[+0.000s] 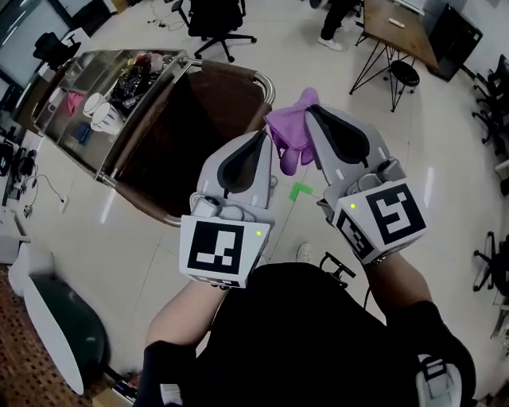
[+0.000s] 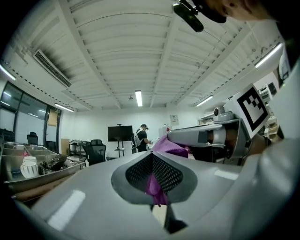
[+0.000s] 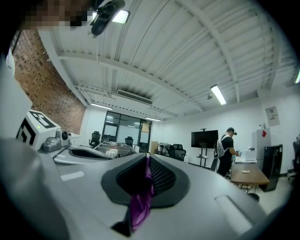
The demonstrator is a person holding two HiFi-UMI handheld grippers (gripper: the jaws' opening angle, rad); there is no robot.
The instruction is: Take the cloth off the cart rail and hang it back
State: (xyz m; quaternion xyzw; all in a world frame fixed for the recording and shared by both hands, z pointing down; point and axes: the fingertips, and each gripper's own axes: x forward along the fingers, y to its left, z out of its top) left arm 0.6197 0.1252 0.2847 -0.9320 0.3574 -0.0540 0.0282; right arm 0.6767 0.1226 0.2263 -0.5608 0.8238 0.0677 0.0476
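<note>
Found left tongs [image 1: 266, 137] clenched on one edge of the purple cloth [image 1: 289, 132], and right tongs [image 1: 311, 112] clenched on another part of the same cloth. Confirmed in the left gripper view: left tongs [image 2: 152, 165] shut tight, a strip of the purple cloth [image 2: 154, 186] pinched between the mesh pads and hanging below them. Confirmed likewise in the right gripper view: right tongs [image 3: 146, 172] closed on the purple cloth [image 3: 140, 205], a fold trailing down from the pads.

Noted both tongs side by side and close together, tips angled toward each other, with the cloth bunched between and beyond the tips. Recorded the cloth held in the air, clear of the cart rail [image 1: 265, 82] and touching nothing but the tongs. Placed it, in the head view, just off the near corner of the cart [image 1: 119, 155], above the pale floor [image 1: 302, 63] and near a green tape mark [image 1: 301, 191].

Noted on the cart's steel top white cups [image 1: 99, 114] among dark clutter, and a dark brown bag [image 1: 199, 135] hung inside the rail frame.

Observed in the background an office chair [image 1: 215, 20], a person [image 2: 141, 137] standing at the far end of the room, and a black screen [image 2: 119, 133] on a stand.
</note>
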